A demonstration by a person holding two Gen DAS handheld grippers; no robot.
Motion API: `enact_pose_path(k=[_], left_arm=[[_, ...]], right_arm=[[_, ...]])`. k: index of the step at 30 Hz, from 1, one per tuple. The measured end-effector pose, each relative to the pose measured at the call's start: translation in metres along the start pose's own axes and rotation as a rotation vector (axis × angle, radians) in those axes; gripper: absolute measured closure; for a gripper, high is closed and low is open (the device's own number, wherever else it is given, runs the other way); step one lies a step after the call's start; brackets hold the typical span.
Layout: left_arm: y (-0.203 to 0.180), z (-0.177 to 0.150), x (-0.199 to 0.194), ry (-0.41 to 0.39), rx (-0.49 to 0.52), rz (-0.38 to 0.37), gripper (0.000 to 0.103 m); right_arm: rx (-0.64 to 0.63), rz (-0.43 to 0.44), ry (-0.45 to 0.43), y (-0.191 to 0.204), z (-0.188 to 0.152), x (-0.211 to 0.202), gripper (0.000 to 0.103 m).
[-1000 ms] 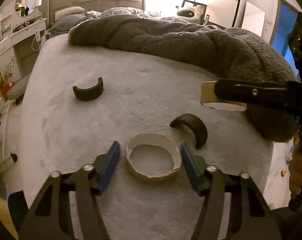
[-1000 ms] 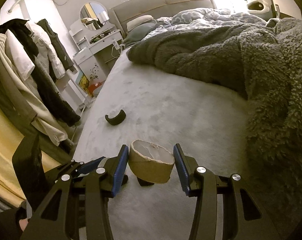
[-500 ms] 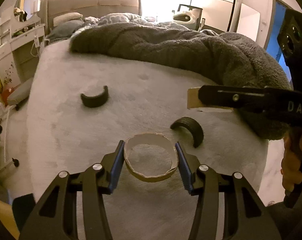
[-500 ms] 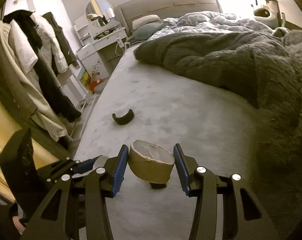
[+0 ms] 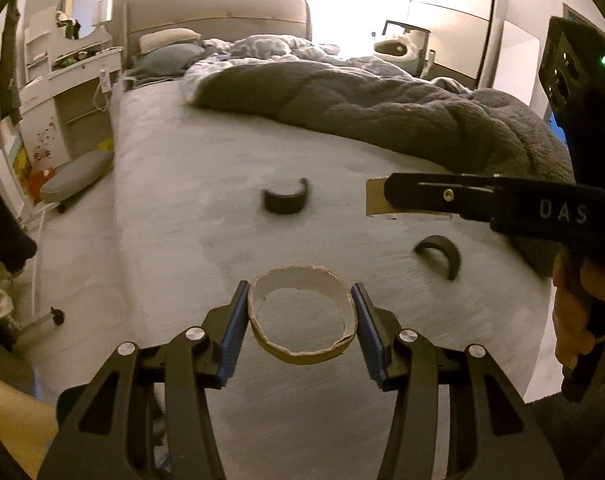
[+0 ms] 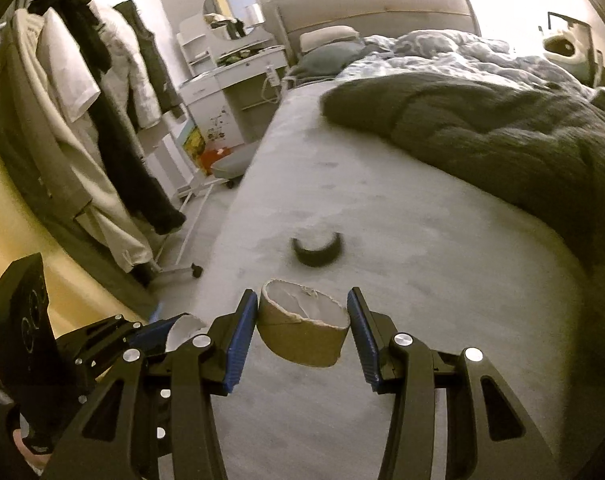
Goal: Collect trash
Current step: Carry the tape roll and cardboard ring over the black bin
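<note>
Both hands carry a cardboard ring clear of the bed; two dark scraps are left to collect.

On our left, the left gripper [image 5: 300, 322] has its jaws closed lightly on a thin cardboard ring [image 5: 302, 316], held above the bed [image 5: 174, 208]; we should squeeze no harder, since it looks flimsy; between the grippers lie a dark curved scrap [image 5: 285, 202] and a second dark scrap [image 5: 438, 254]; on our right, the right gripper [image 6: 302, 326] clamps a taller cardboard ring [image 6: 302, 332]; we carry both level.
</note>
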State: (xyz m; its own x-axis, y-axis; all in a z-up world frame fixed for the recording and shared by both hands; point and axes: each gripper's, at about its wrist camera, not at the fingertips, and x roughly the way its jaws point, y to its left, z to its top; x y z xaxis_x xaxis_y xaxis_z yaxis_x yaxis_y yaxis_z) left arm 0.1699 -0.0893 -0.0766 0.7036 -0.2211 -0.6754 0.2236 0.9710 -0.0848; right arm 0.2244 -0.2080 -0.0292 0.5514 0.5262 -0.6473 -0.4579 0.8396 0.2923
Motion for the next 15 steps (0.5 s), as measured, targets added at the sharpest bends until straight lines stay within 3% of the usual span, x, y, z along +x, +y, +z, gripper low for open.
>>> enact_pose_path(k=[15], left_arm=[[0.082, -0.023, -0.037, 0.03, -0.074, 0.103, 0.05]], right_arm=[[-0.118, 0.099, 0.054, 0.096, 0.016, 0.059, 0.056]])
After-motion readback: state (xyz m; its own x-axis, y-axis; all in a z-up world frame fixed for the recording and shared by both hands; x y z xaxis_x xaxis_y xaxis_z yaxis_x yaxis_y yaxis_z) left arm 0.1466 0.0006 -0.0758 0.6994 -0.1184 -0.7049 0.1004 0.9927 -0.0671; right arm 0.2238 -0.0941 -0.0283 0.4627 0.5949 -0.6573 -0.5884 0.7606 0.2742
